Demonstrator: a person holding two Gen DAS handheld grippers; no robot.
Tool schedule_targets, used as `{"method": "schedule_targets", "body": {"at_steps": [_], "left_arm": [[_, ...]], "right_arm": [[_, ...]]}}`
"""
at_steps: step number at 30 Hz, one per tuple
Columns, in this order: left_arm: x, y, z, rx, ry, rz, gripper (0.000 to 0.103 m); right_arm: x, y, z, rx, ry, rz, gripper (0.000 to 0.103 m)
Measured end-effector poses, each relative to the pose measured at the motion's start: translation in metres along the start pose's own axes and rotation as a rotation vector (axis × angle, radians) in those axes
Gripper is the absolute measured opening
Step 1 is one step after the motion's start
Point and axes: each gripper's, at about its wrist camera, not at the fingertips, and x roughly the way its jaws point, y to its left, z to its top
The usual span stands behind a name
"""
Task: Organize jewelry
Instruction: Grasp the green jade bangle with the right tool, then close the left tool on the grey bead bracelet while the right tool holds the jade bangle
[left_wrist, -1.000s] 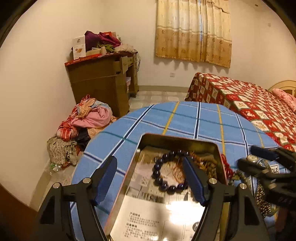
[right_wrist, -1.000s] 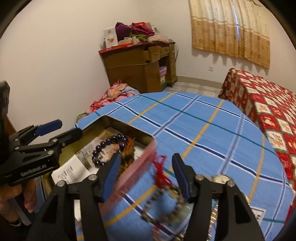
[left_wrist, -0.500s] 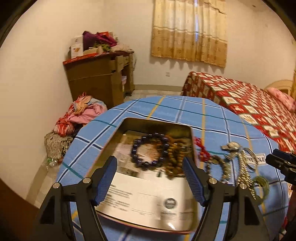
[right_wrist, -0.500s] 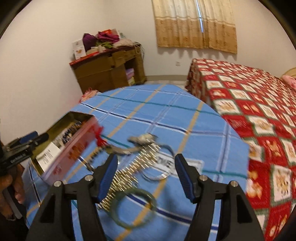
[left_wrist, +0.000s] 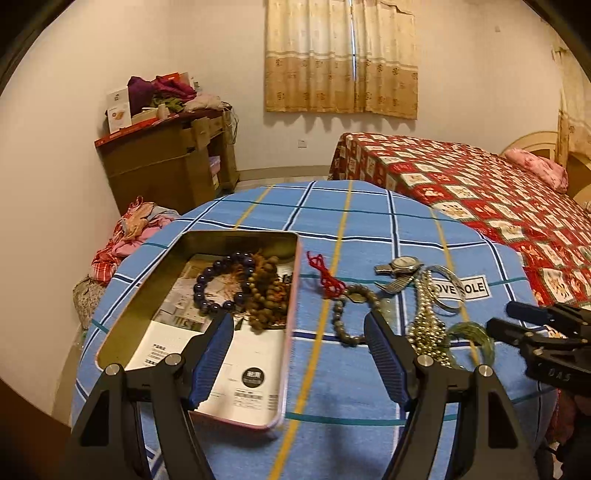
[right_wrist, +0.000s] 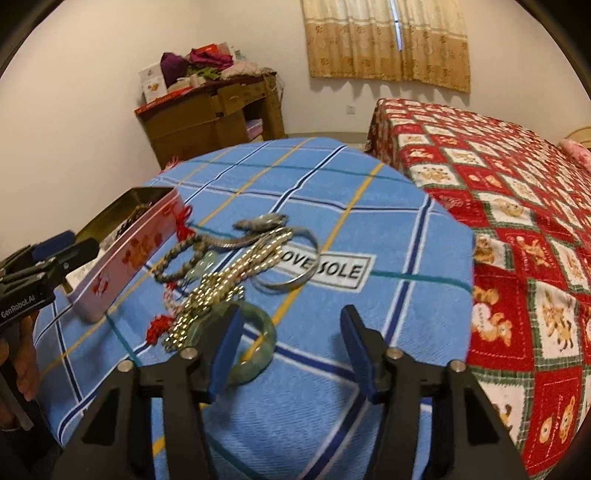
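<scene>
An open pink tin lies on the blue plaid table and holds a dark bead bracelet and a brown bead bracelet. To its right lie a grey bead bracelet with a red tassel, a watch, a silver bangle, a gold bead chain and a green jade bangle. My left gripper is open and empty above the tin's right edge. My right gripper is open and empty just right of the jade bangle.
The round table has a white label reading "LOVE SOLE". A bed with a red patterned cover stands to the right. A wooden dresser and a clothes pile stand at the far left wall.
Both grippers have pulled back and swung right. The left view went from close over the tin to showing the loose jewelry. The right view went from the tin to the jade bangle.
</scene>
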Motion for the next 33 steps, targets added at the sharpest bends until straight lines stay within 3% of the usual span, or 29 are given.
{"method": "schedule_targets", "body": {"at_steps": [4,7,10,11,12,22,29,33], "left_arm": [[0.003,-0.004,-0.004,0.008,0.009,-0.01,0.073],[0.006,-0.008,-0.008,0.014,0.018,-0.013,0.073],[0.006,-0.009,-0.008,0.019,0.016,-0.013,0.073],[0.005,-0.009,-0.008,0.018,0.015,-0.016,0.073],[0.005,-0.009,-0.007,0.016,0.011,-0.018,0.073],[0.008,-0.037,-0.002,0.089,-0.001,-0.073,0.073],[0.044,-0.051,0.001,0.108,0.094,-0.127,0.037],[0.058,-0.054,0.007,0.114,0.131,-0.126,0.03]], "right_arm": [[0.008,0.006,-0.003,-0.007,0.019,0.009,0.049],[0.019,0.011,-0.005,-0.02,0.042,0.01,0.04],[0.024,0.018,-0.009,-0.065,0.044,-0.02,0.028],[0.024,0.018,-0.01,-0.071,0.046,-0.016,0.015],[0.022,0.017,-0.01,-0.063,0.044,-0.007,0.012],[0.012,-0.01,-0.003,0.008,-0.001,-0.086,0.01],[0.016,-0.01,-0.002,0.012,-0.009,-0.085,0.01],[0.021,-0.003,-0.004,-0.02,-0.008,-0.076,0.01]]}}
